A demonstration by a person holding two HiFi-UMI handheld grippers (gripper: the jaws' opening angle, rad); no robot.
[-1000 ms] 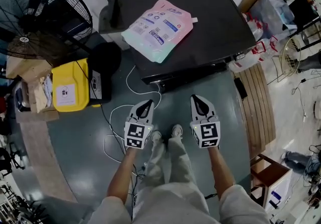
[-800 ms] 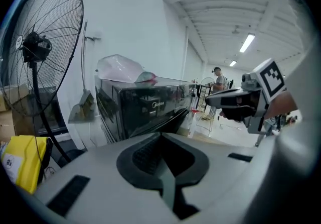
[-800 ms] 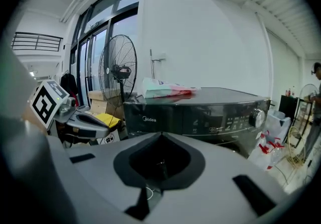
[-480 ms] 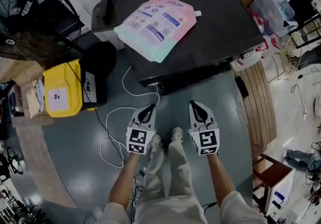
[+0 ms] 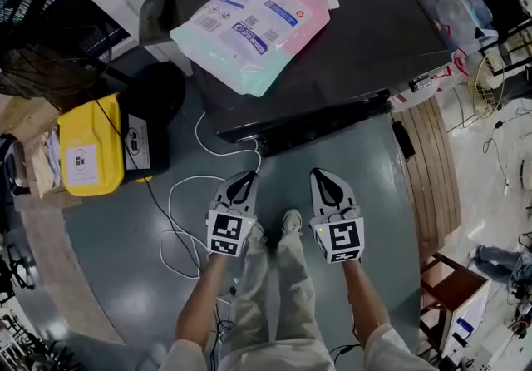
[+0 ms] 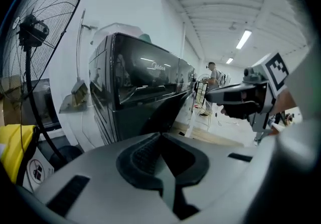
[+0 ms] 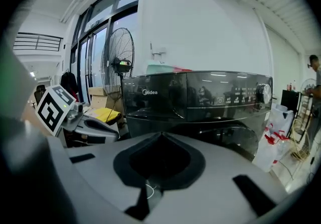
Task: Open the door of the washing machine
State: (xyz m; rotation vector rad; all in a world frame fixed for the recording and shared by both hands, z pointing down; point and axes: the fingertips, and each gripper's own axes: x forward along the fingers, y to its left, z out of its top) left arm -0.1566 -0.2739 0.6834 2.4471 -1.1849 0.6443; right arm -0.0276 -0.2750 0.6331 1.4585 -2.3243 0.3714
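Note:
The black washing machine (image 5: 357, 37) stands ahead of me, its top seen from above in the head view. In the right gripper view its glossy front (image 7: 200, 100) carries a control panel, with the round dark door (image 7: 235, 137) below it, closed. The left gripper view shows the same front (image 6: 140, 87) at an angle. My left gripper (image 5: 243, 180) and right gripper (image 5: 324, 179) hover side by side short of the front, touching nothing. Both are shut and empty, tips (image 6: 161, 135) and tips (image 7: 160, 135) meeting in a point.
A pink and mint detergent pouch (image 5: 249, 24) lies on the machine's top. A yellow box (image 5: 83, 153) and a big floor fan (image 5: 41, 28) stand at the left. A white cable (image 5: 187, 211) loops over the floor by my feet (image 5: 291, 218). Wooden boards (image 5: 432, 170) and bags (image 5: 432, 78) are at the right.
Both grippers have sunk a little in front of the machine, still side by side and shut. The machine's top now fills more of the head view.

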